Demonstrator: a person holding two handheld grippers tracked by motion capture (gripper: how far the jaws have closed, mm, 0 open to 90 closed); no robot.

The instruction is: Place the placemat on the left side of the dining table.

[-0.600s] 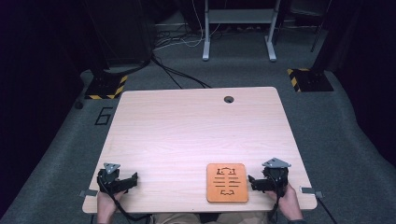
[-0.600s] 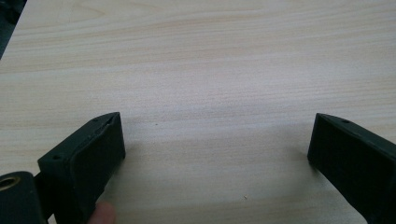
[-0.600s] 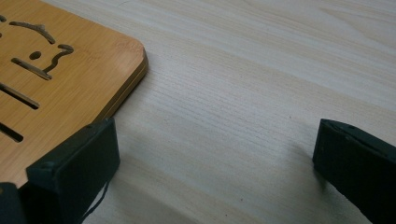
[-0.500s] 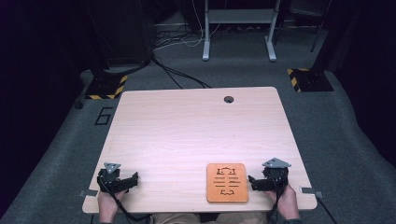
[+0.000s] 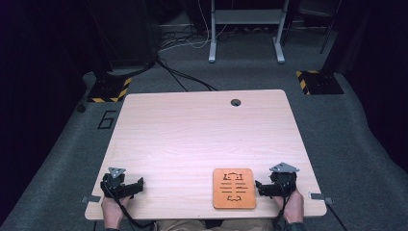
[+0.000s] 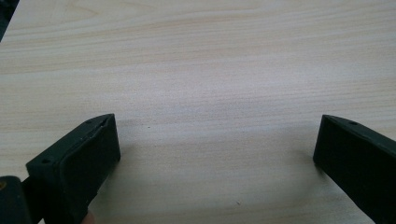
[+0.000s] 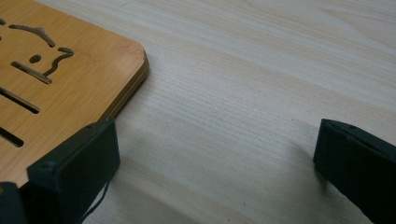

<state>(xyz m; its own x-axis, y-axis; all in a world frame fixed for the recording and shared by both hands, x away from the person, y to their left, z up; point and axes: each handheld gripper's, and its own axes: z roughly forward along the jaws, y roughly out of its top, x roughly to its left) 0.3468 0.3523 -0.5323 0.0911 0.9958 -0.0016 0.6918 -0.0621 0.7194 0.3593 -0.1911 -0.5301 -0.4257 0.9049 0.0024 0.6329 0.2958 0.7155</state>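
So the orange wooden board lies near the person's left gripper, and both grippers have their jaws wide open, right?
Not quite. The orange wooden board lies near the right gripper, as the high view shows. The left gripper rests apart from it. Both do have their jaws wide open.

The surface (image 5: 192, 139) is pale wood with fine, light-brown grain lines. Just beside the right hand-held gripper (image 5: 262, 188), which is black with a grey plate on top, lies an orange-brown bamboo board (image 5: 234, 188) with dark cut-out slots and curls. The left hand-held gripper (image 5: 137, 185) is black too, with a grey plate. Beyond both, the floor (image 5: 57, 159) is grey carpet with yellow-and-black striped pads (image 5: 109, 90).
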